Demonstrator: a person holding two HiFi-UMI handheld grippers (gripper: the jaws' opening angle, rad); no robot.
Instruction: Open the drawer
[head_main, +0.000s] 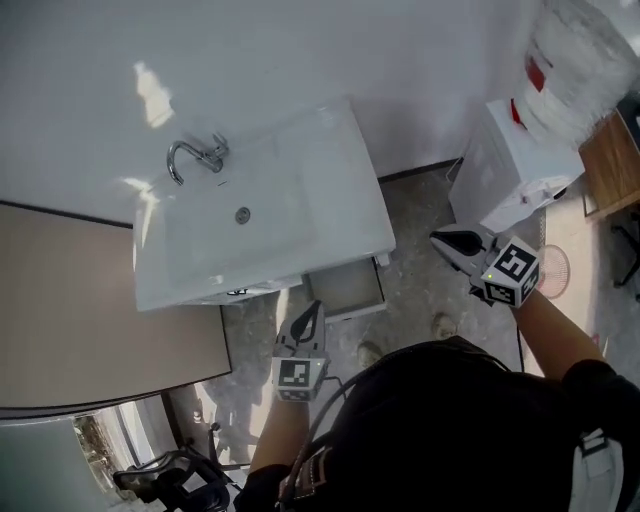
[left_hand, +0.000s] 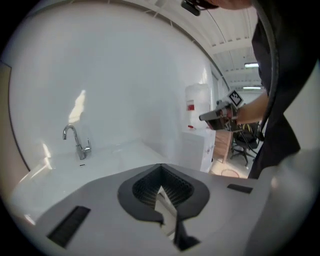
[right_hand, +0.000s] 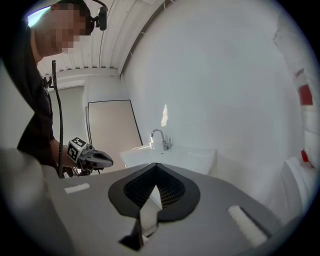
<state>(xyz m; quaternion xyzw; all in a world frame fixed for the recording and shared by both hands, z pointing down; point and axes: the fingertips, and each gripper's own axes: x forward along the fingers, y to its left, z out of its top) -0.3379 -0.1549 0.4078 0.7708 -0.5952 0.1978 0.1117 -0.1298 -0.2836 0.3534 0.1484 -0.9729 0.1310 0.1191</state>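
Both claws closed, empty; pale rectangular drawer (head_main: 345, 287), pulled out under white ceramic sink vanity (head_main: 365, 190), lies just beyond left gripper (head_main: 316, 306); right gripper (head_main: 438, 238) farther off.

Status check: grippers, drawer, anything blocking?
Left hand-held gripper shut, empty, not on the drawer. Right hand-held gripper shut, empty, off to the side. Drawer stands pulled out under the sink. Nothing in the way.
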